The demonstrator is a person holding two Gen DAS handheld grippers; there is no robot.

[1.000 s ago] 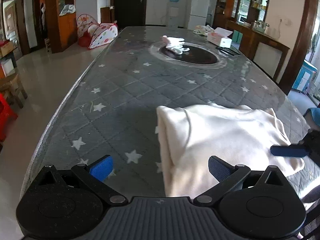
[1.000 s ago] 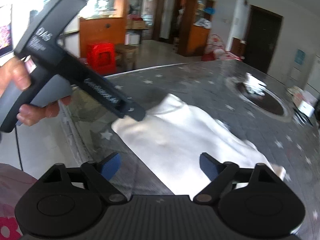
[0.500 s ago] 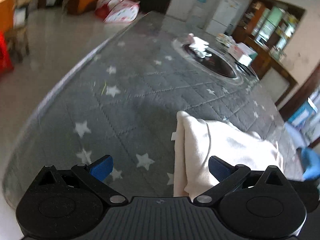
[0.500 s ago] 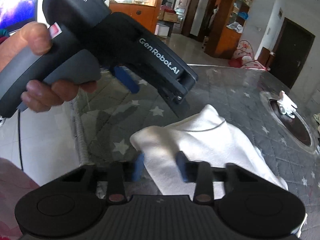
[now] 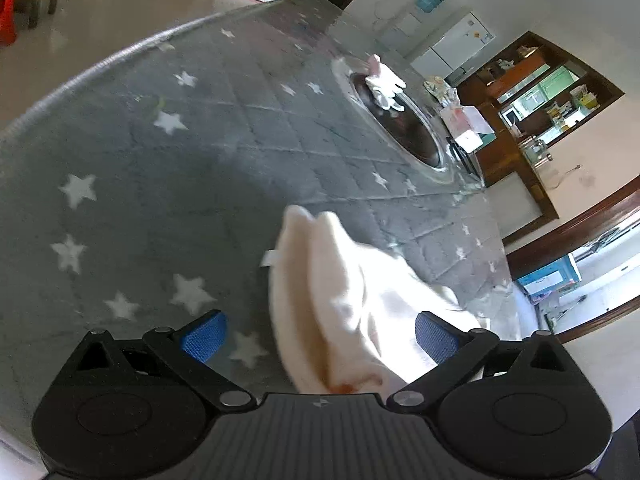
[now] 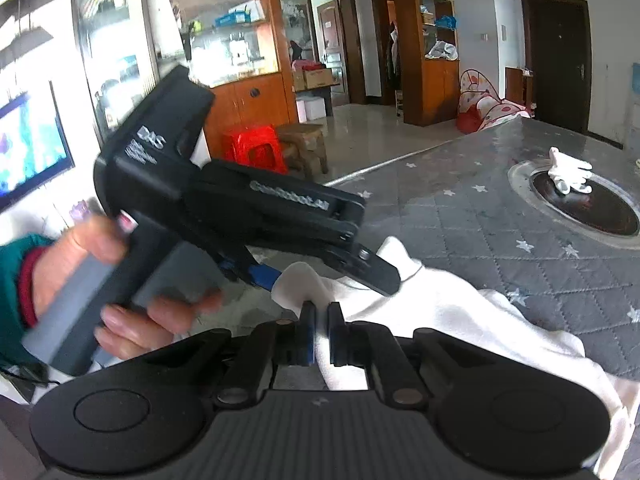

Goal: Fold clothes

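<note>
Since a second ago the right gripper (image 6: 320, 334) went from wide apart to pinched tight on a bunched corner of the cream garment (image 5: 352, 312), lifting it off the star-print table (image 5: 168, 184). On the left, the left gripper (image 5: 318, 334) has eased in slightly, jaws spread either side of the cloth, not pressing it.

Bright daylight, overexposed white cloth (image 5: 372, 304), motion-blurred hand (image 6: 100, 280), fisheye-warped edges.

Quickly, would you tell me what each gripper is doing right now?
Left gripper: open, garment between its fingers, not pinched.
Right gripper: just closed, shut on garment.
</note>
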